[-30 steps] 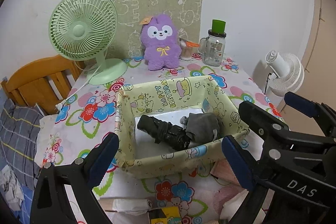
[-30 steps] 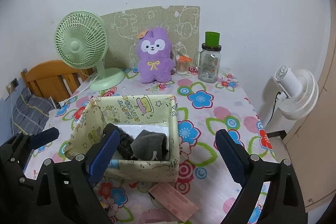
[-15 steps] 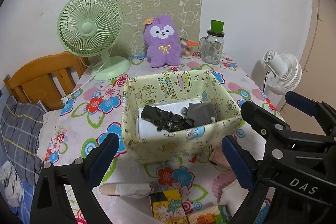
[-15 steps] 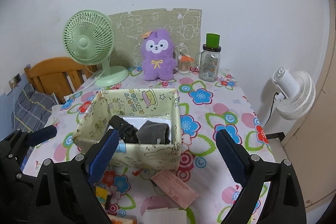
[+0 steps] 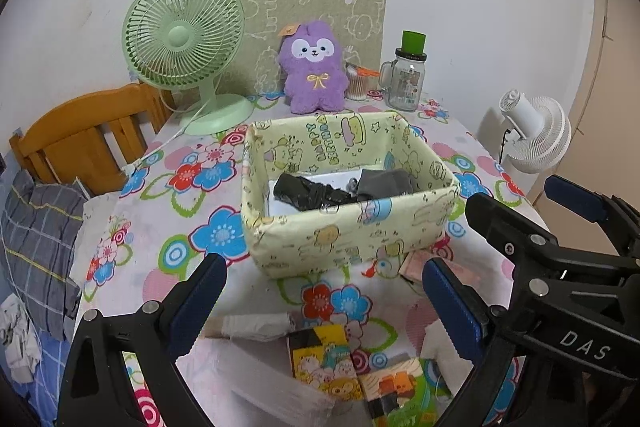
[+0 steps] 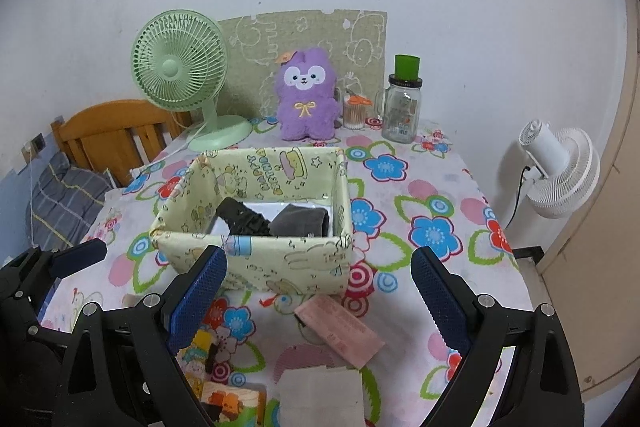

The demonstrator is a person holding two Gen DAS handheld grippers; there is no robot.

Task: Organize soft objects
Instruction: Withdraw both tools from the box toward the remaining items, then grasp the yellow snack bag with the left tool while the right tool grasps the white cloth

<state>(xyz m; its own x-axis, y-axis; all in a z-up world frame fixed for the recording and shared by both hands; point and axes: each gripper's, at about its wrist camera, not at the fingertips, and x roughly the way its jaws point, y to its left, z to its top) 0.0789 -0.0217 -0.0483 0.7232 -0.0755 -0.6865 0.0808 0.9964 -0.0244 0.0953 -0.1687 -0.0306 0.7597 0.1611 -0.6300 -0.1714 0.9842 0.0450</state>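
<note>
A pale yellow fabric box [image 5: 348, 239] [image 6: 264, 267] stands mid-table on the flowered cloth. Inside it lie a black rolled soft item [image 5: 304, 191] [image 6: 242, 217] and a grey folded one [image 5: 386, 181] [image 6: 300, 221]. A purple plush toy [image 5: 314, 67] [image 6: 306, 95] stands upright at the back of the table. My left gripper [image 5: 324, 299] is open and empty, in front of the box. My right gripper [image 6: 318, 287] is open and empty, also in front of the box, to the left gripper's right.
A green fan [image 5: 184, 39] stands back left, a glass jar with green lid [image 5: 406, 75] and a cotton-swab pot [image 5: 358, 83] back right. A pink packet [image 6: 338, 331], cartoon cards [image 5: 324, 359] and a white roll [image 5: 256, 325] lie near the front edge. A wooden chair [image 5: 80, 135] stands left, a white fan [image 5: 534, 131] right.
Both grippers have pulled back and up from the box, staying open. The box looks farther away and the packets and cards at the table's front have come into view.
</note>
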